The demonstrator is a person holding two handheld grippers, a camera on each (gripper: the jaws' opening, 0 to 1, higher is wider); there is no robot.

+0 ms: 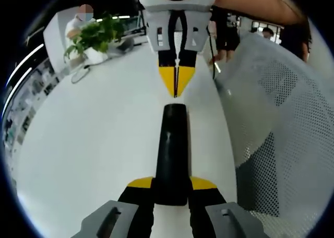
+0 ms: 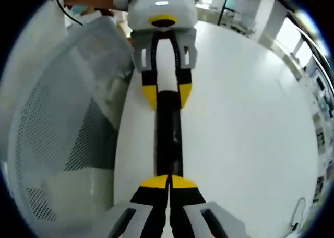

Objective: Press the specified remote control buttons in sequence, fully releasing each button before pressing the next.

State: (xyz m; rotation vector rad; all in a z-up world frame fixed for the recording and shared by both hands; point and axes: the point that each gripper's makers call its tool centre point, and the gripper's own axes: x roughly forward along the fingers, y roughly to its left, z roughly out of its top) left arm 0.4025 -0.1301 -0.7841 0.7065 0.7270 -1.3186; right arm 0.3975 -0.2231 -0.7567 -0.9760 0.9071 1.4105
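One long black plastic remote control (image 1: 170, 154) lies on the white table (image 1: 94, 144), its near end gripped between the left gripper's (image 1: 172, 188) yellow tips. The right gripper (image 1: 176, 81) is pinched tight with nothing in it, above the far end. If it pushes off-centre, I think the remote could tip or slip out.

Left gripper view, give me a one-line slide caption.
Left tongs grip a slim black remote control over a white table while the closed, yellow-tipped right tongs point at its far end.

white table (image 1: 94, 144) open and bare on one side of the remote (image 1: 172, 154), mesh chair (image 1: 282, 123) crowding the other edge, potted plant (image 1: 96, 37) far off
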